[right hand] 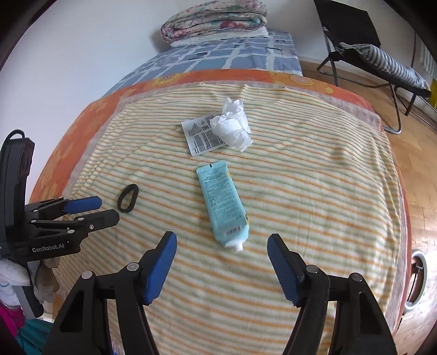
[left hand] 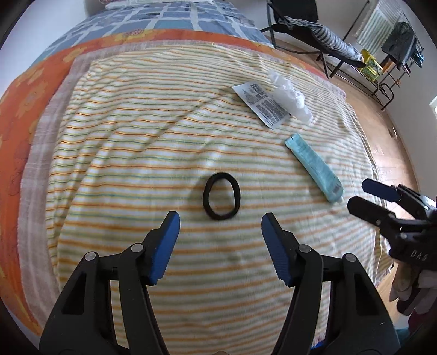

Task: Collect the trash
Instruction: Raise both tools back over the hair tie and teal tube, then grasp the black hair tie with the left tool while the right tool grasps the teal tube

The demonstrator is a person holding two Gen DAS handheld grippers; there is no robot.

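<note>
Trash lies on a striped towel (left hand: 131, 142) spread over a bed. A black hair tie (left hand: 221, 196) sits just ahead of my left gripper (left hand: 220, 221), which is open and holds nothing. A light blue tube (right hand: 222, 202) lies lengthwise, its white cap end in the gap of my right gripper (right hand: 221, 240); the pads stand open and apart from it. Farther back, a crumpled white tissue (right hand: 233, 127) rests against a flat printed packet (right hand: 203, 136). The right gripper (left hand: 363, 195) shows at the right edge of the left wrist view, beside the tube (left hand: 314, 169).
An orange flowered sheet (right hand: 82, 128) and a blue checked cover (right hand: 218, 54) lie beyond the towel, with a folded quilt (right hand: 215, 19) at the wall. A folding chair (right hand: 382, 60) with a striped cushion stands on the wooden floor (right hand: 409, 142) at the right.
</note>
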